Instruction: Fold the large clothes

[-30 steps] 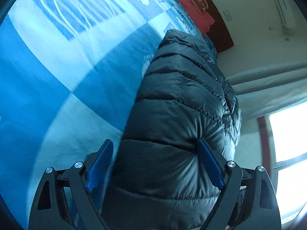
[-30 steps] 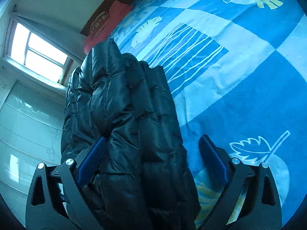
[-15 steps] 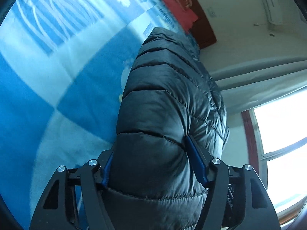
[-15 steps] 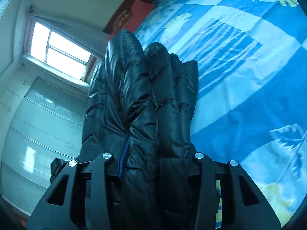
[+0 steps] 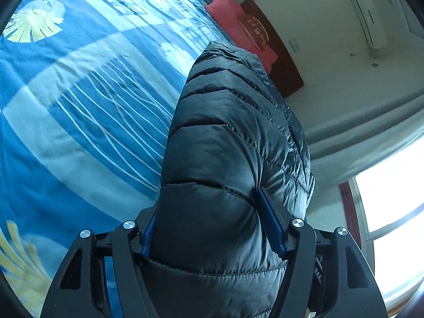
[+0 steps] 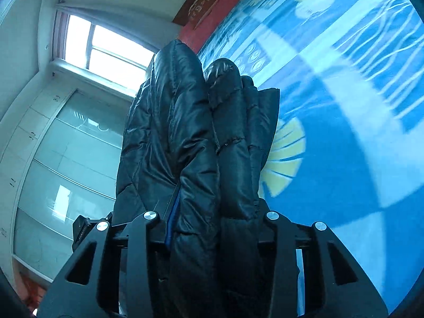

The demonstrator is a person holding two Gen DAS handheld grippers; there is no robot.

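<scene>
A black quilted puffer jacket (image 5: 228, 143) is bunched up and raised above the blue patterned bed cover (image 5: 79, 111). My left gripper (image 5: 209, 228) is shut on a thick roll of the jacket, blue pads pressed into both sides. In the right wrist view the same jacket (image 6: 201, 137) stands up in several folded layers, and my right gripper (image 6: 214, 212) is shut on them; its pads are almost buried in the fabric. The bed cover (image 6: 344, 143) lies to the right, below the lifted cloth.
A red pillow (image 5: 233, 23) and a dark wooden headboard (image 5: 281, 71) lie at the far end of the bed. A bright window (image 6: 106, 47) and pale glass-fronted wardrobe doors (image 6: 66, 159) fill the wall beside the bed. An air conditioner (image 5: 365, 16) hangs on the wall.
Both grippers closed from wide open onto the jacket, then lifted it and carried it across the bed; the bed pattern slid past and the views tilted toward the walls.
</scene>
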